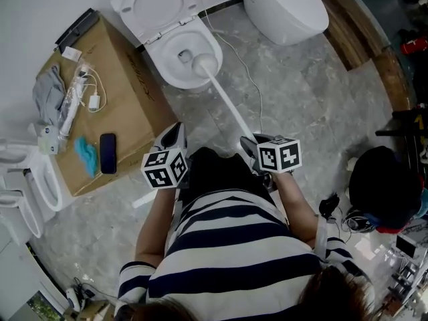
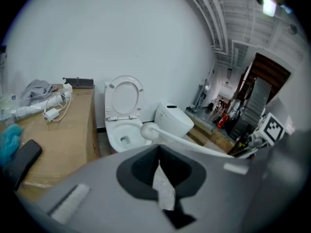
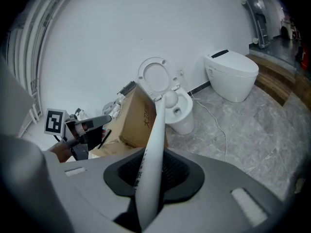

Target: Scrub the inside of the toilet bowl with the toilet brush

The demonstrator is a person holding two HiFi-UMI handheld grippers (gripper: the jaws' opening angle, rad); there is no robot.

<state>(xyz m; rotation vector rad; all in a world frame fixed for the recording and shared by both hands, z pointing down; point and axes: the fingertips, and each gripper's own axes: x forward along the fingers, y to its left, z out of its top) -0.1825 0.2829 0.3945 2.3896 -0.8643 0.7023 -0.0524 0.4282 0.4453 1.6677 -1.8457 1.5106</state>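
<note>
A person in a striped shirt (image 1: 234, 246) stands on a grey marble floor (image 1: 314, 105) facing an open toilet bowl (image 1: 175, 79), its seat and lid (image 1: 155, 2) tipped up against the white wall. The right tool (image 1: 249, 144) is clamped on the lower end of a white toilet brush (image 1: 224, 99), and the right gripper view shows the handle (image 3: 154, 144) pinched between the two dark jaws and running straight out toward the bowl (image 3: 187, 115). The brush's rounded head sits at the inner edge of the bowl on its right side; whether it touches the porcelain cannot be told. The left tool (image 1: 175, 134) is held just beside the right one, level with it and apart from the brush. In the left gripper view its jaws (image 2: 158, 152) are together with nothing between them, while the brush (image 2: 165, 135) crosses the scene beyond them toward the bowl (image 2: 116, 132). To the left of the toilet stands a large cardboard box (image 1: 127, 105) whose top carries a dark phone (image 1: 108, 153), a crumpled blue cloth (image 1: 85, 154), a grey cloth (image 1: 48, 93) and a tangle of white cable and small devices. A second, closed white toilet (image 1: 284, 5) stands to the right against the wall, and a thin white cable (image 1: 251, 79) trails across the floor between the two toilets.
</note>
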